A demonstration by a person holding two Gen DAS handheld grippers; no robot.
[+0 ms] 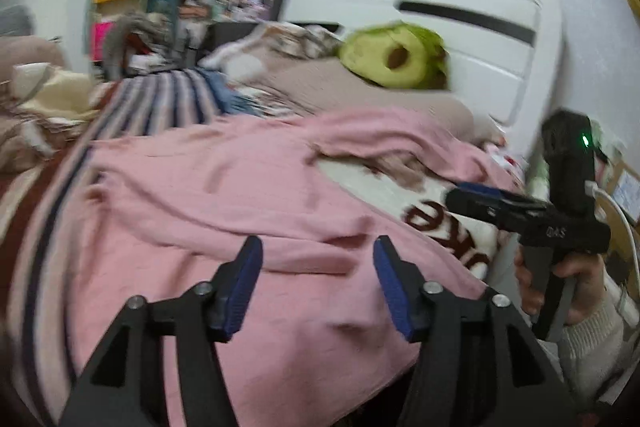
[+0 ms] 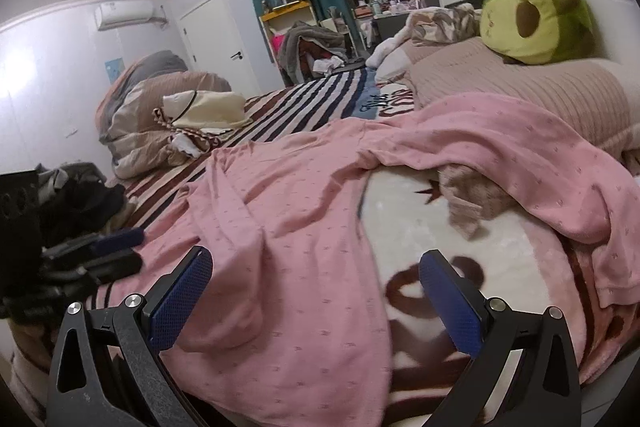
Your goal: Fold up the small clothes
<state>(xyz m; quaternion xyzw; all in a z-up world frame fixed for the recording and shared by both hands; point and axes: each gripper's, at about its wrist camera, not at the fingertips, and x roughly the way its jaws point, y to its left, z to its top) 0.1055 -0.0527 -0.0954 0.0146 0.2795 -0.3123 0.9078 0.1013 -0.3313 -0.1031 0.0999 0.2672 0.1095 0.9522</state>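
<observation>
I hold both grippers spread and empty over the rumpled pink dotted cotton garment (image 2: 304,195) on the bed, its length running left-right, left gripper (image 1: 318,255) nearest, right gripper (image 2: 316,267) beside its hem

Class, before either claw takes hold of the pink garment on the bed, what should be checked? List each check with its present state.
1. Left claw open, nothing between its fingers: ok.
2. Right claw open and empty: ok.
3. Pink garment lying flat: not ok, rumpled and creased.
4. Garment clear of the brown pillow: not ok, one part drapes onto it.
5. Hem or corner to grasp identified: cannot tell.
</observation>
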